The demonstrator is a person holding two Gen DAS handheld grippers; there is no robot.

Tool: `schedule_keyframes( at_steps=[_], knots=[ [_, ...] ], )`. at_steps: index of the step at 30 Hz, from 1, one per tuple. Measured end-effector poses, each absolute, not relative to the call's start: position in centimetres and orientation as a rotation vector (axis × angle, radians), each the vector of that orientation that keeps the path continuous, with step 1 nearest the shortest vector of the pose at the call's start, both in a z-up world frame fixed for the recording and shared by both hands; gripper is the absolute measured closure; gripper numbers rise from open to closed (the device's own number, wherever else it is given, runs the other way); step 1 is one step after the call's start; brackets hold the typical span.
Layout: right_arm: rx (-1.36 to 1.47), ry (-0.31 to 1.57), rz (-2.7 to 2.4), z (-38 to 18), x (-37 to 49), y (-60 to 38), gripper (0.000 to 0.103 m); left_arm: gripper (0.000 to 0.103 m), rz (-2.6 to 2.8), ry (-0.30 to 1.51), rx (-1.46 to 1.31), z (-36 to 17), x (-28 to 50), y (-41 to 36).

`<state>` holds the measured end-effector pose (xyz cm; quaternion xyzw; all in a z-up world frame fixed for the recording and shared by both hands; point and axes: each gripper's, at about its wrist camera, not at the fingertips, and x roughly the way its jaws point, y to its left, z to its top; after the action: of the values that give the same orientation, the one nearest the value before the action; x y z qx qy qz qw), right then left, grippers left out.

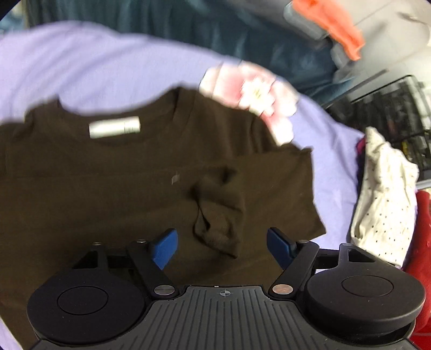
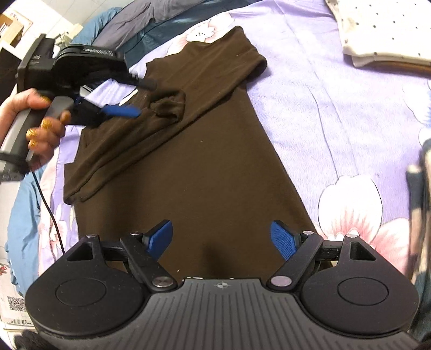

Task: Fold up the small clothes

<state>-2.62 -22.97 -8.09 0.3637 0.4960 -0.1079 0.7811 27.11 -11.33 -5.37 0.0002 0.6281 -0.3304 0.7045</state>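
A dark brown T-shirt point(image 1: 107, 175) point(image 2: 215, 175) lies flat on the lilac floral bedsheet point(image 2: 336, 107), neck and white label point(image 1: 114, 126) at the far end. One sleeve is folded in over the body, and its bunched cuff point(image 1: 218, 210) point(image 2: 169, 105) rests on top. My left gripper point(image 1: 222, 242) point(image 2: 144, 97) hovers over that cuff with its blue pads wide apart and not touching it; the view is motion-blurred. My right gripper point(image 2: 221, 237) stands open above the shirt's lower part, with nothing between its fingers.
A person's hand point(image 2: 40, 121) grips the left tool's handle. A white dotted garment point(image 1: 382, 204) point(image 2: 388, 29) and a red one point(image 1: 423, 228) lie at the bed's right side. Dark blue bedding point(image 1: 215, 27) and an orange cloth point(image 1: 331, 24) lie beyond the sheet.
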Motion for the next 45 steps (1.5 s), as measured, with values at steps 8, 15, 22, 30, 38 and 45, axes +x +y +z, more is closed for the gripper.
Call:
schedule_keyframes(
  at_steps=[8,15,22,30,38,45],
  knots=[
    [0.715,1.034,-0.191,-7.5,2.3,-23.2,0.02,0.0,-0.644,1.208,-0.014,-2.1,27.3,-1.9],
    [0.73,0.929,-0.208,-7.1,10.5,-25.7,0.028,0.0,-0.376,1.204,0.04,-4.5,25.5,10.7],
    [0.226,0.978,-0.101,-8.2,18.8,-19.4,0.043,0.0,-0.306,1.288,-0.063,-6.9,23.4,15.7],
    [0.146,1.024,-0.124,-9.4,19.3,-21.6,0.091,0.0,-0.334,1.298,-0.089,-7.4,22.7,15.4],
    [0.236,0.966,-0.259,-7.5,15.4,-28.4,0.093,0.0,-0.34,1.315,-0.104,-7.9,22.8,14.2],
    [0.449,1.011,-0.261,-11.8,14.0,-30.7,0.091,0.0,-0.343,1.343,-0.08,-8.7,22.1,13.9]
  ],
)
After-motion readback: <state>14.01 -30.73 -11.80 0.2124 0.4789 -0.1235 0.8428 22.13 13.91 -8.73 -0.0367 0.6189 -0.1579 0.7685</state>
